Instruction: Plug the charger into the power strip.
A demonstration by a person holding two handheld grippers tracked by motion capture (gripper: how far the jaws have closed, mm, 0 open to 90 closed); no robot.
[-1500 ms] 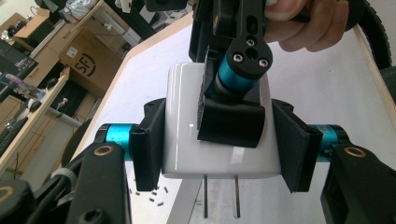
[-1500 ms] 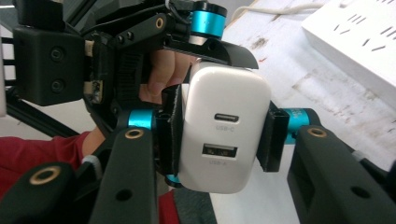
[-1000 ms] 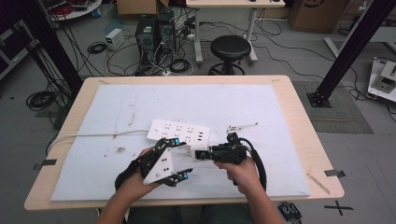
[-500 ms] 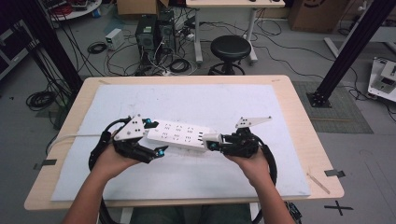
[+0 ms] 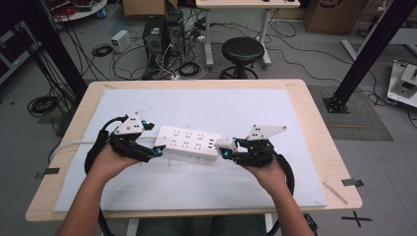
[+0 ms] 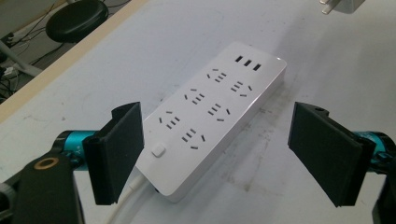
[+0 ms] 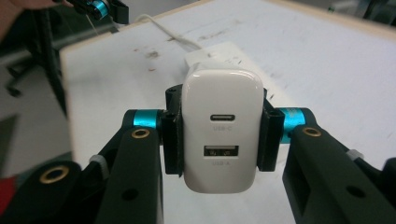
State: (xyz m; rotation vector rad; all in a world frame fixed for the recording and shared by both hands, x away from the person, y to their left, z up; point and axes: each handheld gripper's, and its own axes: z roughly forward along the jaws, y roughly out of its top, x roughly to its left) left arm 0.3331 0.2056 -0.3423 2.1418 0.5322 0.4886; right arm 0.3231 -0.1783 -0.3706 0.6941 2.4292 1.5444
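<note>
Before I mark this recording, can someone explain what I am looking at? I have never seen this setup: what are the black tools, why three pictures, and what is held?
No robot here: a person holds a hand tool with a two-jaw claw in each hand. The high view looks down from above the person's side of the table; the other two pictures come from cameras riding on each tool, looking along its jaws.

On the white mat lies a white power strip with several sockets, USB slots and a switch; its cord leaves at the end near the left claw.

The left claw has just been opening: its jaws stand wide to either side of the strip's switch end, not pressing it. The right claw is shut on a white charger with USB-C and USB-A ports. In the high view the charger sits just off the strip's right end.
</note>
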